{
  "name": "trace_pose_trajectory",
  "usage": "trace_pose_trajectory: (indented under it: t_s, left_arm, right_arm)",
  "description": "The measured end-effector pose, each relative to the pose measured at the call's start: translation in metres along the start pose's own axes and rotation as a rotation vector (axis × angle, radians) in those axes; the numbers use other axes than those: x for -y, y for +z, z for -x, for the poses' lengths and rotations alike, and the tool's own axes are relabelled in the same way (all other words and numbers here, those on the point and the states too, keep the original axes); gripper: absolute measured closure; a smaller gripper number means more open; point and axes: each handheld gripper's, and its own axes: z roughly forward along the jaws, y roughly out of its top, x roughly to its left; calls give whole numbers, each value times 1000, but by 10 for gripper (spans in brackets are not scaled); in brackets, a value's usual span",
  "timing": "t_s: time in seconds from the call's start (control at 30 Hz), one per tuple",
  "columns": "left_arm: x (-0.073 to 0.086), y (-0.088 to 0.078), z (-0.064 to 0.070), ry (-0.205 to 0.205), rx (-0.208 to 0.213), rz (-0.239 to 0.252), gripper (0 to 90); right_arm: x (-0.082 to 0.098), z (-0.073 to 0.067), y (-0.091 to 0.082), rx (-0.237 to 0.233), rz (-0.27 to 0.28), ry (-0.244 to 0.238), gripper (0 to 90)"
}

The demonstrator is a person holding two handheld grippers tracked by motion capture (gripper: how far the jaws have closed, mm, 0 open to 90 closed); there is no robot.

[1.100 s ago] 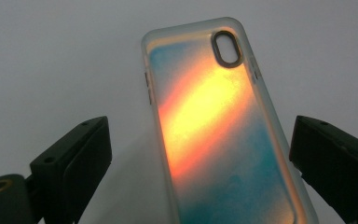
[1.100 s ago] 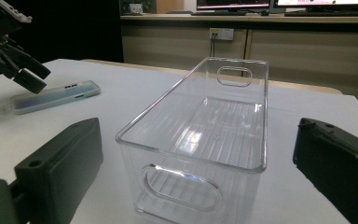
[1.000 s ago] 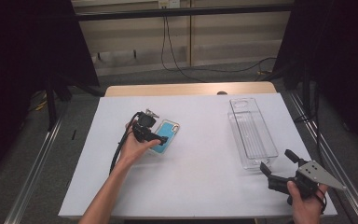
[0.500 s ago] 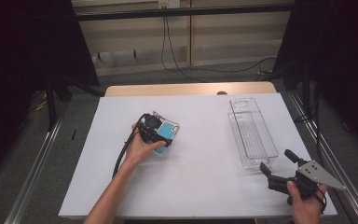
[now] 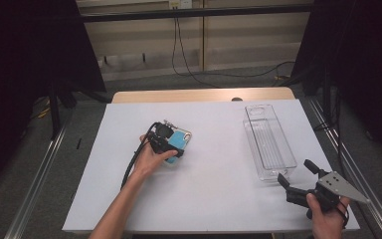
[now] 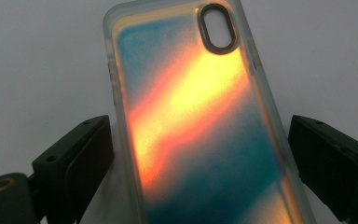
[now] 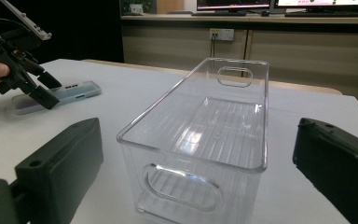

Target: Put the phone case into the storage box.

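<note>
phone case flat, long axis probably along left tongs, lens hole far | both tongs released

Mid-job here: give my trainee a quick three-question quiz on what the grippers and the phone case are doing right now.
1. True or false: the left gripper is clamped shut on the phone case.
2. Which container stands in front of the right gripper?
3. The phone case is: A) in the bin, B) on the table, C) lifted high.

Key: 1 false, jaws open either side; 2 the clear plastic bin; 3 B.
</note>
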Motion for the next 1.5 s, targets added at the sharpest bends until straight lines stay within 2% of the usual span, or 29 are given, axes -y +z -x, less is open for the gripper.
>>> trace_pose_trajectory:
  t_s: [0.27,0.4,0.67,0.83,1.03,1.17,1.37,1.43,1.5]
  left_arm:
    - [0,1,1,-5,-9,1,75]
    - [-4,1,2,-2,-9,-35,85]
    - [-6,-1,2,-6,-6,-53,132]
    - [-7,-3,3,-28,-8,-55,148]
    - [-5,-6,2,-8,-6,-58,167]
    - [-5,-7,0,-10,6,-57,170]
    - [-4,-8,2,-5,-3,-54,170]
    - [-4,-9,2,-23,8,-46,171]
    - [-4,-11,3,-20,3,-35,170]
  right_arm:
    - [0,-1,1,-2,-4,-2,12]
    - [1,0,1,9,-7,-2,13]
    - [1,0,1,9,-4,0,13]
    - [0,-1,1,4,-5,-8,13]
    - [0,0,1,8,-5,-8,13]
    - [0,0,1,10,-4,-4,13]
    - [0,1,1,11,-3,-3,13]
    - [0,1,1,11,-5,-3,13]
    - [0,1,1,11,-3,-2,13]
